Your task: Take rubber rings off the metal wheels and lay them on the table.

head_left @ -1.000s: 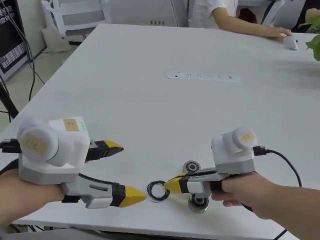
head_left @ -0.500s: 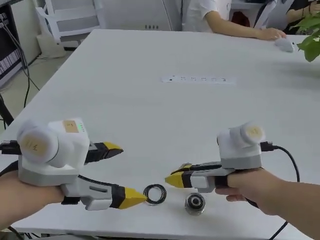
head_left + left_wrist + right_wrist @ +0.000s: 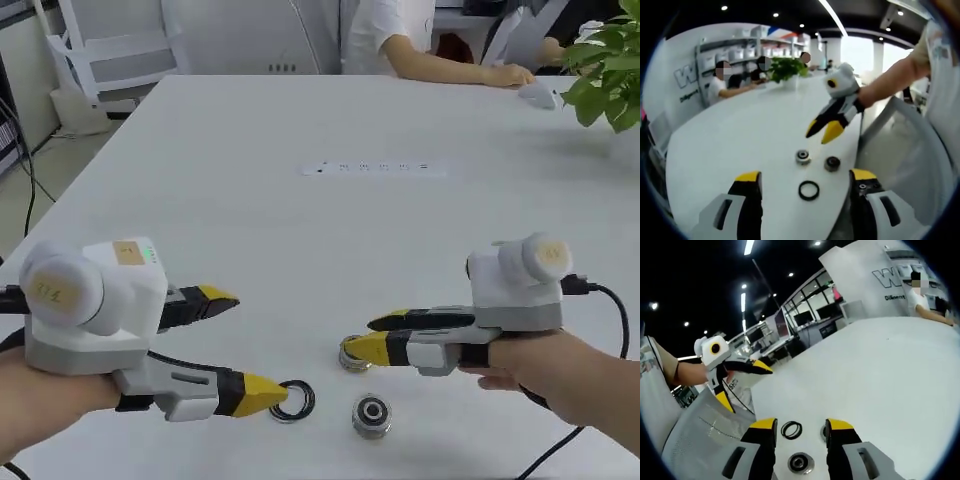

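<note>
A loose black rubber ring (image 3: 292, 400) lies flat on the white table (image 3: 300, 230), just off the lower fingertip of my left gripper (image 3: 240, 345), which is open and holds nothing. Two small metal wheels lie beside it: one (image 3: 372, 415) to the ring's right, the other (image 3: 350, 356) partly hidden behind a yellow fingertip of my right gripper (image 3: 368, 337). That gripper hovers open above them. The left gripper view has the ring (image 3: 809, 190), both wheels (image 3: 803, 156) (image 3: 832, 163) and the right gripper (image 3: 826, 131). The right gripper view has the ring (image 3: 791, 429) and a wheel (image 3: 800, 462).
A white power strip (image 3: 372, 167) lies mid-table. At the far edge a seated person rests an arm (image 3: 450, 65) near a mouse (image 3: 540, 95), and a green plant (image 3: 605, 75) stands at the far right. The table's near edge runs just below the wheels.
My right gripper has lifted off the wheels and drawn back to the right, baring the second wheel. The ring and left gripper keep their places; the head camera has shifted.
</note>
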`<move>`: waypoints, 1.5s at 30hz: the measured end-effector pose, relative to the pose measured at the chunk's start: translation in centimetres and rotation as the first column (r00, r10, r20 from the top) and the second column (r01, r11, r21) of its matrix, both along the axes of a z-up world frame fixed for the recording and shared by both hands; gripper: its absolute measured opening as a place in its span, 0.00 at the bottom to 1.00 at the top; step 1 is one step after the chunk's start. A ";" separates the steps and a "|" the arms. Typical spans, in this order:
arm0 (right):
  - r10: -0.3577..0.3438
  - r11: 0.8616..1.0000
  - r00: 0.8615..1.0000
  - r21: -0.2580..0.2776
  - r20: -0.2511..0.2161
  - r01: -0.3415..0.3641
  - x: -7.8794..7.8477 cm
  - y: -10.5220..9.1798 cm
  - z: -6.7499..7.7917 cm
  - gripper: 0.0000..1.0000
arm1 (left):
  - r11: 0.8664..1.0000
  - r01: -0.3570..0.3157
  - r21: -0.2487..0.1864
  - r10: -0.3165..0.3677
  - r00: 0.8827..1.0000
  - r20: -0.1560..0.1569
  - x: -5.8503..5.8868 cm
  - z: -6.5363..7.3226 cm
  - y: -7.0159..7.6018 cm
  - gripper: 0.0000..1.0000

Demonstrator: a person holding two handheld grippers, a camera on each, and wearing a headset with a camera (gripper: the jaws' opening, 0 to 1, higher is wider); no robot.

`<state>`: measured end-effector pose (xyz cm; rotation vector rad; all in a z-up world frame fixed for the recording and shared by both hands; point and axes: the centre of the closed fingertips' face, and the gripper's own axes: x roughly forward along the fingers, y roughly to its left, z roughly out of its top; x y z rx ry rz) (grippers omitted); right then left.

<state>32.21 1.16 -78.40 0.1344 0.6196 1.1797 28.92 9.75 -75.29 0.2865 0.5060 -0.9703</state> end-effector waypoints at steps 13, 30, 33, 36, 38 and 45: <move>-0.014 1.000 0.993 -0.012 0.116 0.016 -1.8 -3.4 2.4 0.52 | 1.000 0.005 -0.016 -0.005 1.000 -0.003 -0.4 0.4 -0.9 0.73; 0.002 0.997 0.973 -0.080 0.229 0.017 -4.0 -6.1 2.7 0.72 | 0.999 -0.028 -0.044 0.028 1.000 -0.009 -1.5 0.4 -0.5 0.75; 0.003 0.995 0.971 -0.102 0.239 0.022 -4.4 -6.5 2.5 0.75 | 0.998 -0.040 -0.048 0.039 0.999 -0.006 -1.7 0.6 -0.3 0.76; 0.016 0.991 0.967 -0.130 0.255 0.018 -4.8 -6.7 2.5 0.77 | 0.998 -0.051 -0.042 0.051 0.999 0.002 -2.0 0.7 0.1 0.77; 0.017 0.990 0.965 -0.140 0.262 0.021 -4.9 -6.9 2.5 0.78 | 0.997 -0.058 -0.042 0.058 0.998 0.007 -2.1 0.9 0.3 0.78; 0.033 0.983 0.955 -0.184 0.296 0.024 -5.4 -7.4 2.6 0.80 | 0.994 -0.094 -0.057 0.095 0.995 0.012 -2.6 1.3 1.2 0.79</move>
